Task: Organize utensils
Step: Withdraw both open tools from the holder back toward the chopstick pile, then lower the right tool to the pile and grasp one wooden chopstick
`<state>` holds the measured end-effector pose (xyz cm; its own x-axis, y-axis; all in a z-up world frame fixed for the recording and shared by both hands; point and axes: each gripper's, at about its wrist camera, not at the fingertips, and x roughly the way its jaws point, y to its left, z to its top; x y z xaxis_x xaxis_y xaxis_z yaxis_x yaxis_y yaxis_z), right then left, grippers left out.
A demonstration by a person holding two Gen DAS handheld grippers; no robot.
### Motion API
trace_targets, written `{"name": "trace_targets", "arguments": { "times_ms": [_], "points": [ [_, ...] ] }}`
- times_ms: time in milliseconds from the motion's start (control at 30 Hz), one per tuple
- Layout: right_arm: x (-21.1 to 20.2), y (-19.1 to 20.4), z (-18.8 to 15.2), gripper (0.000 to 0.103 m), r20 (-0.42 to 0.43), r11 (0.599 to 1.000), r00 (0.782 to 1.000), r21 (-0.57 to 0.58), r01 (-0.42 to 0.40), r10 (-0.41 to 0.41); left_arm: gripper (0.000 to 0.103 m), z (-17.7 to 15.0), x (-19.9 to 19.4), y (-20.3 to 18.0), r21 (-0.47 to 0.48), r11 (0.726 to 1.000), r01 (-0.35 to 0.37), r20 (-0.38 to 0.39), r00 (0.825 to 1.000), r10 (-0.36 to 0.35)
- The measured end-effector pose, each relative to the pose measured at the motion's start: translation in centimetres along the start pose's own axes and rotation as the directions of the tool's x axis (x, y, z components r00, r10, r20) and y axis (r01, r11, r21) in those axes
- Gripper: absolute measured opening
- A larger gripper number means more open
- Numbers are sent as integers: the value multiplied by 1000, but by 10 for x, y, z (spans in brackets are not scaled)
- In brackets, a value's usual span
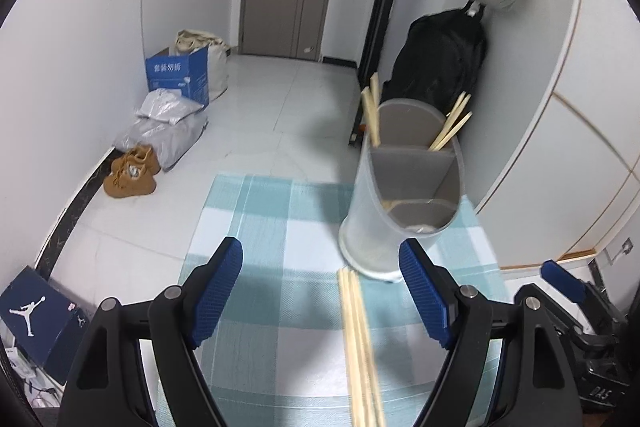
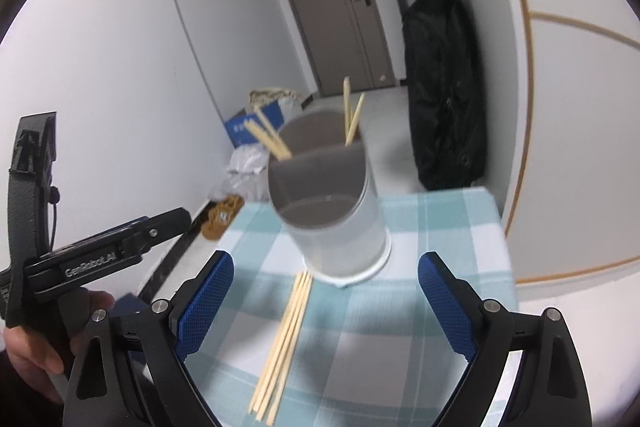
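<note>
Left wrist view shows the left claw (image 1: 322,291) with its jaws standing wide apart and nothing between the blue pads; the loose chopsticks (image 1: 360,343) lie on the checked cloth (image 1: 260,219) just inside the right-hand pad, at about five o'clock from the middle of the gap. Their long axis runs nearly straight away from the camera, from six o'clock up toward twelve, with the far tips just short of the foot of the grey holder (image 1: 404,195). That holder stands at one o'clock from the claw and is split into compartments; more chopsticks already lean in its far compartment, and the near ones look mostly empty, though something pale lies at the bottom. In the right wrist view the right claw (image 2: 326,307) is also spread wide and empty, and the same bundle lies between its pads, slightly toward the seven o'clock side, slanting from six up toward one o'clock at the holder. Both claws sit close to the sticks; the right one looks better centred over them. Since the sticks lie along the line each claw points, the jaws would close across their width, which suits a pinch near the middle of the bundle.
</note>
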<state>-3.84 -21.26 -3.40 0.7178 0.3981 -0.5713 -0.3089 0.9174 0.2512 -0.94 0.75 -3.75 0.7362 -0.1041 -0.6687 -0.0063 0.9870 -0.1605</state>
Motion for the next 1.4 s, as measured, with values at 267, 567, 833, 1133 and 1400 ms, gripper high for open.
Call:
{"name": "trace_targets", "arguments": {
  "times_ms": [267,567,833,1133,1400],
  "points": [
    [32,2,-20,93,-120,1000,993,-12,22,-23,77,-9,22,31,-76,996,-38,-64,997,33],
    [74,10,-42,63,-297,998,954,-46,36,-48,77,-5,30,50,-86,995,-49,-83,996,42],
    [109,36,-49,33,-392,986,916,-166,21,-86,77,1,31,68,-126,991,-45,-93,995,33],
    [147,51,-55,22,-490,973,861,-228,26,-138,77,2,32,93,-247,969,-8,-132,991,-26],
    [148,58,-55,14,-497,958,846,-281,55,-194,77,2,37,96,-283,959,5,-162,985,-53]
  ]
}}
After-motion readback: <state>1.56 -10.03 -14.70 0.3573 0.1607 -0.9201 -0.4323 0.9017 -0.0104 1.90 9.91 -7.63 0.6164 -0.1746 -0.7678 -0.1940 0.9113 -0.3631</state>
